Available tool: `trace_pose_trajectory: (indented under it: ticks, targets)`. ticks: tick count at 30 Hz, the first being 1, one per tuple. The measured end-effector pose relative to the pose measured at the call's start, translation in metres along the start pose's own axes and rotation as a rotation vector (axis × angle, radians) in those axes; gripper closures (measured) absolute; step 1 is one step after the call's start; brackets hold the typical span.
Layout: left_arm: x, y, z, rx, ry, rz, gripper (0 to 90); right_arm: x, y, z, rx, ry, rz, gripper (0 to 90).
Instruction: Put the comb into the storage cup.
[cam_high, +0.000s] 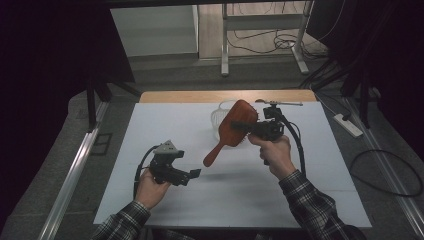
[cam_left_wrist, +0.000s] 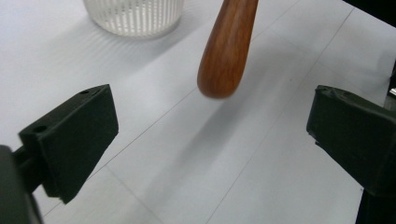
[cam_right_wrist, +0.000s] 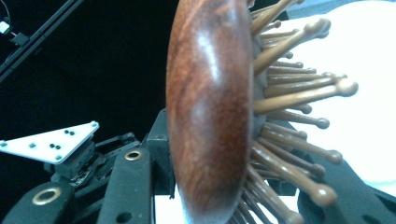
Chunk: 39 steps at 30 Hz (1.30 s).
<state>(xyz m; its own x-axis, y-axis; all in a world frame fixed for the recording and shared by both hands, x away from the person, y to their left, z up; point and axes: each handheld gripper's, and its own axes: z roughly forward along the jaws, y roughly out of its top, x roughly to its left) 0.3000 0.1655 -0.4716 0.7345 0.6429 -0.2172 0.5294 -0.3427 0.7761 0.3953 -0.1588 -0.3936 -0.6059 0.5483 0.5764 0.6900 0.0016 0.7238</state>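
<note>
A reddish wooden hairbrush (cam_high: 235, 127) hangs tilted above the white table, handle pointing down to the left. My right gripper (cam_high: 251, 128) is shut on its oval head; in the right gripper view the head (cam_right_wrist: 210, 116) stands edge-on between the jaws, with the wooden bristles (cam_right_wrist: 299, 93) sticking out to the right. My left gripper (cam_high: 195, 173) is low over the table to the left, open, its tips just below and left of the handle's end. In the left gripper view the rounded handle end (cam_left_wrist: 226, 51) hovers ahead, beyond the widely spread pads (cam_left_wrist: 74, 135).
A clear ribbed cup (cam_high: 219, 117) stands on the table behind the brush, also at the top of the left gripper view (cam_left_wrist: 133, 16). The white sheet (cam_high: 175, 130) covers the table. A power strip (cam_high: 348, 125) and cables lie on the floor at the right.
</note>
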Motion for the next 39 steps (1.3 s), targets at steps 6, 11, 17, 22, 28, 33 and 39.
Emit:
trace_pose_trajectory:
  ticks: [6,11,17,22,28,33,39]
  targets:
    - [-0.001,-0.005,-0.008,0.003,0.036,0.023,0.0,-0.003,0.006,-0.002,-0.023,0.001,0.013,53.9]
    - [0.0,-0.012,-0.013,0.002,0.028,0.009,0.0,-0.004,0.011,-0.004,-0.036,-0.007,0.014,53.9]
    - [0.0,-0.02,-0.022,-0.006,0.037,-0.004,0.1,-0.007,0.017,-0.007,-0.06,-0.004,0.017,53.9]
    - [0.0,-0.028,-0.028,-0.004,0.057,-0.003,0.0,-0.01,0.023,-0.008,-0.078,-0.008,0.024,53.9]
    - [0.0,-0.037,-0.036,0.004,0.057,-0.014,0.0,-0.013,0.028,-0.008,-0.088,-0.024,0.029,53.9]
    - [0.0,-0.043,-0.044,-0.001,0.068,-0.018,0.0,-0.015,0.032,-0.008,-0.096,-0.034,0.027,53.9]
    - [-0.002,-0.05,-0.052,0.004,0.073,-0.018,0.0,-0.015,0.039,-0.008,-0.11,-0.042,0.029,53.9]
